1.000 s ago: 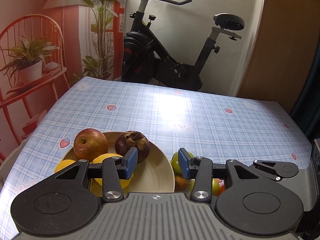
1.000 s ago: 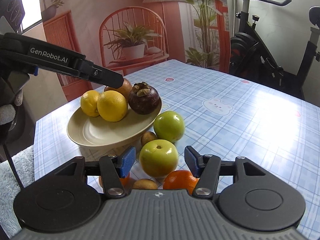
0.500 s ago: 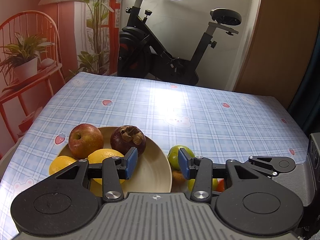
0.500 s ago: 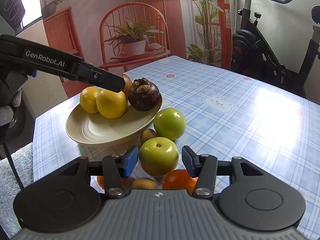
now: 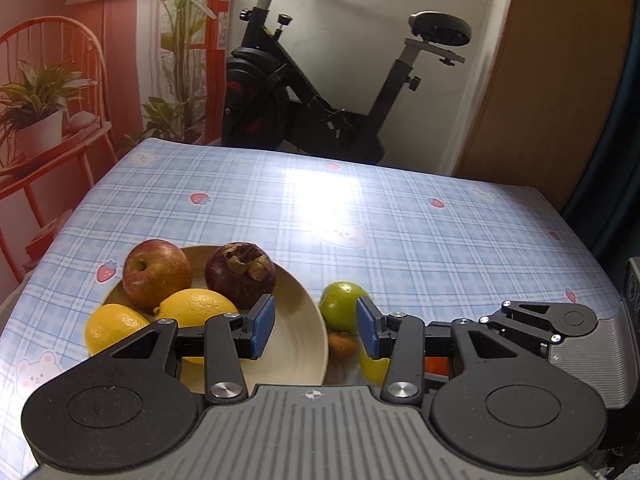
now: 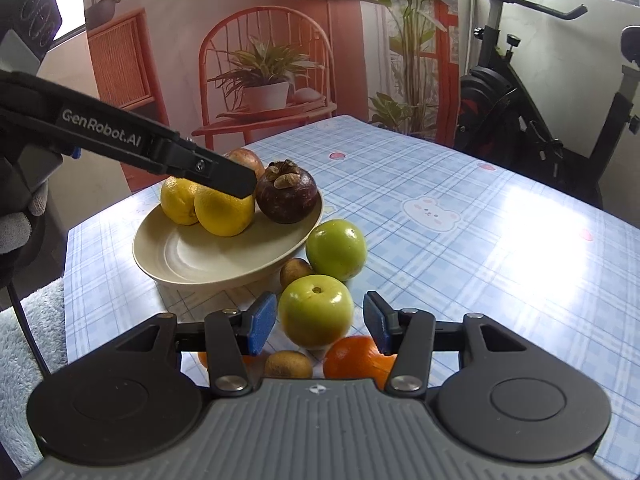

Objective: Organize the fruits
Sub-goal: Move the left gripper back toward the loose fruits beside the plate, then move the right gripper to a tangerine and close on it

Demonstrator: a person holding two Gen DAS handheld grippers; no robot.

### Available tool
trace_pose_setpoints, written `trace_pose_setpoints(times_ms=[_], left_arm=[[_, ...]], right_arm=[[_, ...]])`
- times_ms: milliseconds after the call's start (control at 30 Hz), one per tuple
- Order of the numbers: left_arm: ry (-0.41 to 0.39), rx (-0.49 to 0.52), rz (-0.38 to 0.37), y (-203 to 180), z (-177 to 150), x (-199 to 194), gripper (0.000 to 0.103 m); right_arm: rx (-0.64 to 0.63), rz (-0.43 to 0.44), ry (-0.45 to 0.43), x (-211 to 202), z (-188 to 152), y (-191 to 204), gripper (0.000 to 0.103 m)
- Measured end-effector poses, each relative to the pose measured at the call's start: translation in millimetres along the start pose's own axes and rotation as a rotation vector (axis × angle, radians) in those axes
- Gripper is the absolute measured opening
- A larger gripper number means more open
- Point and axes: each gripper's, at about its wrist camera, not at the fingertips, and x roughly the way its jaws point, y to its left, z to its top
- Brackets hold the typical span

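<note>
A cream plate [image 6: 192,256] holds two lemons [image 6: 224,212], a dark mangosteen [image 6: 288,196] and a red apple [image 5: 156,274]. Beside the plate on the table lie two green apples, an orange [image 6: 356,356] and small brown fruits [image 6: 294,272]. My right gripper [image 6: 320,322] is open around the near green apple [image 6: 316,310], its blue pads close to the apple's sides with thin gaps showing. The far green apple [image 6: 336,248] rests against the plate's rim. My left gripper [image 5: 316,326] hovers open over the plate's right rim [image 5: 304,344], with nothing between its fingers.
The blue checked tablecloth [image 5: 360,216] stretches bare beyond the fruit. An exercise bike [image 5: 320,92] stands behind the table's far edge. A red chair with a potted plant [image 6: 264,88] stands off the far left side. A gloved hand [image 6: 16,224] holds the left gripper.
My right gripper's jaws have narrowed around the near green apple. The fruit has not shifted, and the left gripper stays over the plate with the same opening.
</note>
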Motion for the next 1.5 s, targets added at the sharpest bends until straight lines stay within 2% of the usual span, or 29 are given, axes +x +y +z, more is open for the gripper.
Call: trace_pose_setpoints(times_ms=[233, 433, 633, 833, 1067, 1367, 1500], left_arm=[[0.031, 0.027, -0.065, -9.1, -15.2, 0.2, 0.047], [0.038, 0.066, -0.096, -16.8, -27.7, -3.6, 0.044], [0.030, 0.100, -0.093, -23.1, -33.7, -8.8, 0.042], [0.044, 0.051, -0.112, -15.9, -34.4, -6.0, 0.042], [0.066, 0.004, -0.128, -7.6, -37.9, 0.0, 0.041], [0.059, -0.074, -0.105, 15.6, -33.0, 0.6, 0.041], [0.065, -0.059, -0.106, 14.2, -35.3, 1.9, 0.041]], right_arm=[[0.137, -0.062, 0.002, -38.9, -20.7, -8.8, 0.052], [0.134, -0.086, 0.045, -47.8, -25.7, 3.7, 0.048], [0.133, -0.091, 0.058, -49.3, -25.7, 11.4, 0.045], [0.113, -0.131, 0.056, -62.7, -29.5, 11.2, 0.045], [0.170, -0.168, 0.054, -66.3, -35.9, -1.5, 0.035], [0.177, -0.123, 0.052, -56.1, -29.7, 2.3, 0.035], [0.168, -0.115, 0.060, -58.3, -30.4, 5.0, 0.035]])
